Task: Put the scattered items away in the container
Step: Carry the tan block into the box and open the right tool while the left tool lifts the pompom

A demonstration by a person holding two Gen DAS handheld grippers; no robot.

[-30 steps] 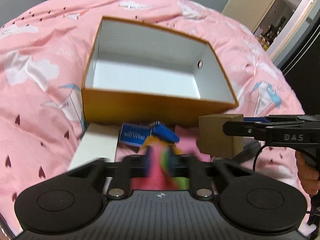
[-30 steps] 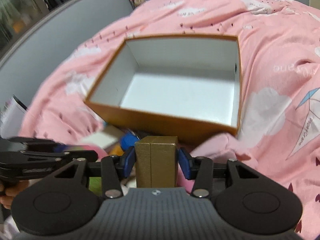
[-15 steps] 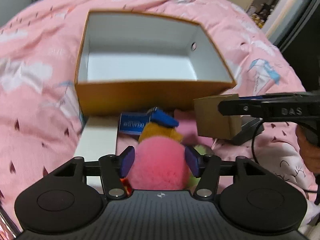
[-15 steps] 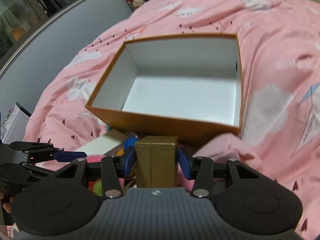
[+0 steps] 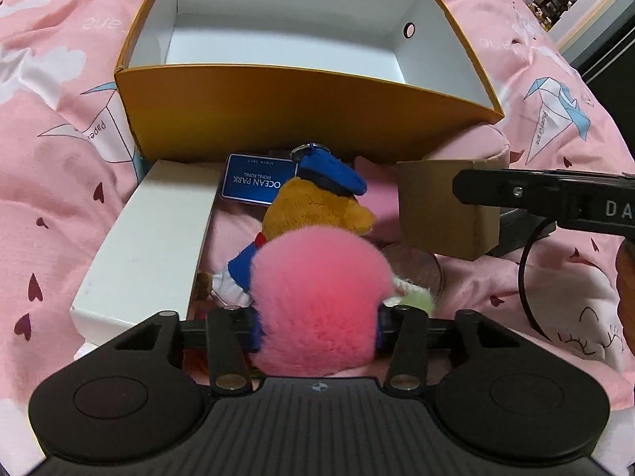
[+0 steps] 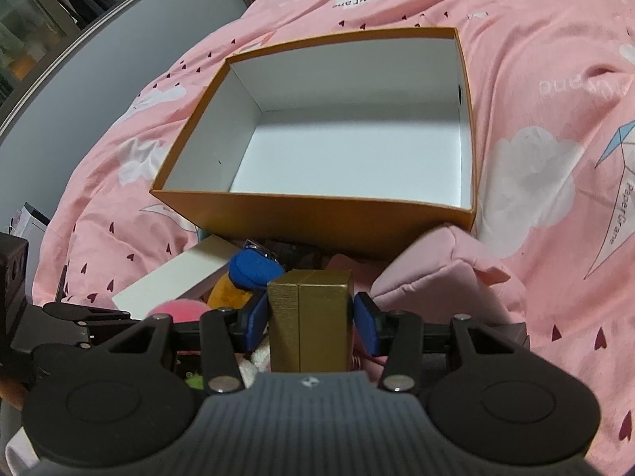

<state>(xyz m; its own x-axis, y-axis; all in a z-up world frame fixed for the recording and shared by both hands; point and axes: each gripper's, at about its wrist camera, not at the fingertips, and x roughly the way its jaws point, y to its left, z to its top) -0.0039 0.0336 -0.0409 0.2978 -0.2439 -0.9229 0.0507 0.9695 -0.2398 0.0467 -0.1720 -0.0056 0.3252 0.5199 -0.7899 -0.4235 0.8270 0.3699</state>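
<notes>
A pink duvet point(image 6: 535, 79) printed with clouds, small hearts and origami cranes lettered "PaperCrane" covers the bed. On it sits an open orange cardboard box point(image 5: 301, 99) with a white inside and nothing in it. Just beside its near wall lie a long white box point(image 5: 154, 238), a blue tag point(image 5: 258, 182) reading "OCEAN PARK HONG KONG", and a brown plush bear point(image 5: 317, 206) in a blue cap. The left gripper point(image 5: 317, 325) is clenched on a fluffy pink pompom point(image 5: 321, 301), which hides the bear's lower half. The right gripper point(image 6: 311, 319), marked "DA" on its side, grasps a small gold box point(image 6: 311, 317) short of the orange box's near wall.
</notes>
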